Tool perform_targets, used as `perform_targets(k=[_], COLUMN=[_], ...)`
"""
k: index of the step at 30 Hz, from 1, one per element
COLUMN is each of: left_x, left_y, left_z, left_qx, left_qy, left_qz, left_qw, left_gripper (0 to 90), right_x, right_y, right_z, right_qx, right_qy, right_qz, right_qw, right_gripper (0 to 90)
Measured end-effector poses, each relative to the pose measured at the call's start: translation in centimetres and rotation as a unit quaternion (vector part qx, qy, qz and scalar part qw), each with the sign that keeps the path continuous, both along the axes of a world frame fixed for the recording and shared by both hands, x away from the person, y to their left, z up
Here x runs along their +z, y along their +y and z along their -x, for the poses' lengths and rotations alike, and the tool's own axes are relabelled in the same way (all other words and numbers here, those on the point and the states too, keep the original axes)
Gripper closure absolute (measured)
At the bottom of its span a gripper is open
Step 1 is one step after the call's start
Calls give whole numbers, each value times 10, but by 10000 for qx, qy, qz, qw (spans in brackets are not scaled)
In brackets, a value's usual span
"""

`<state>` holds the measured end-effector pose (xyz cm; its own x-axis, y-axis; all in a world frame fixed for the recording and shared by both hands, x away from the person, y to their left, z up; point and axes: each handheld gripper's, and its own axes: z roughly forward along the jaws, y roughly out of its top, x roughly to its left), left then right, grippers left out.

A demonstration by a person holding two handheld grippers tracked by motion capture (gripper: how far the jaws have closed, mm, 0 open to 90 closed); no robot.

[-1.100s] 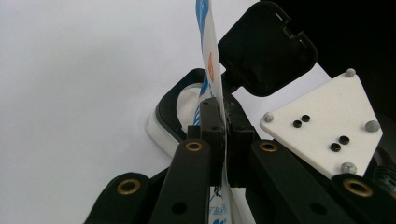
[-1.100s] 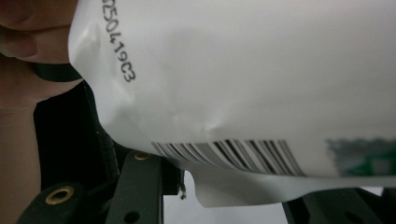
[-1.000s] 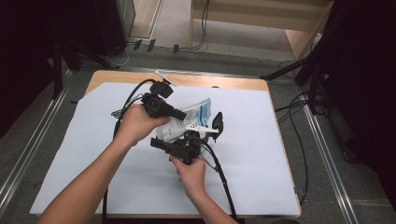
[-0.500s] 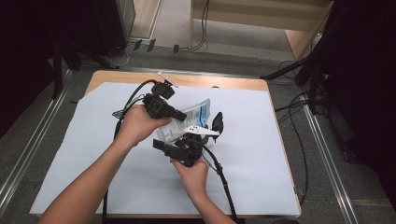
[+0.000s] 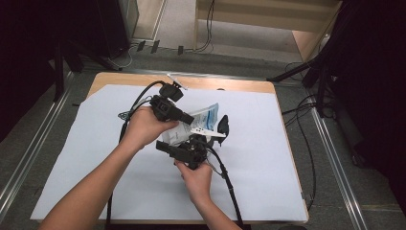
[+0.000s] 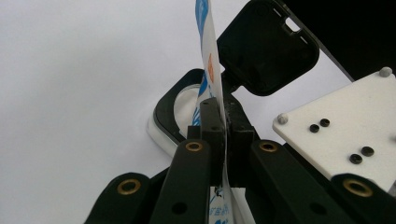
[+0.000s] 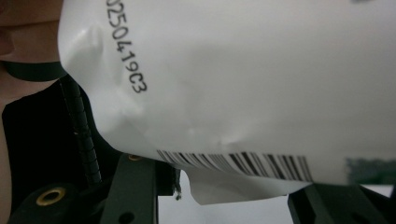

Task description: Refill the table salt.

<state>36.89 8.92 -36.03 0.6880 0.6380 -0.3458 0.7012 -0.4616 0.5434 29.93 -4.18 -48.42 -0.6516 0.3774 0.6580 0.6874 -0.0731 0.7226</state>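
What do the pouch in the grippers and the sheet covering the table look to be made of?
Pouch: probably thin plastic film, smooth with a soft sheen; it dents and creases, with a printed barcode and blue print.
Sheet: likely matte white paper, flat, laid on the wooden table.

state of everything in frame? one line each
Pouch: lifted off the table, held at one edge, crumpled at the lower end.
Left gripper: shut on the pouch, thin edge pinched between its fingers.
Right gripper: under the pouch, which lies across it; jaws have just been closing, grip unclear.
Black part: beside the pouch, apparently resting on the sheet.
White sheet: flat on the table.
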Motion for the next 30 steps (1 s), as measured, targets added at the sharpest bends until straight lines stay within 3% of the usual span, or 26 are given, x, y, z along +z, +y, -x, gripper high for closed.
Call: perform_targets(k=[30], left_x=[2], left_y=[-10], left_z=[-7], left_qx=[-143], left_qy=[93], left_qz=[-71], left_qw=[9998], left_gripper=[896], right_x=[2], right_y=[-5], right_z=[-3], right_qx=[-17], right_qy=[86], right_qz=[-150], right_qw=[9998], right_gripper=[616])
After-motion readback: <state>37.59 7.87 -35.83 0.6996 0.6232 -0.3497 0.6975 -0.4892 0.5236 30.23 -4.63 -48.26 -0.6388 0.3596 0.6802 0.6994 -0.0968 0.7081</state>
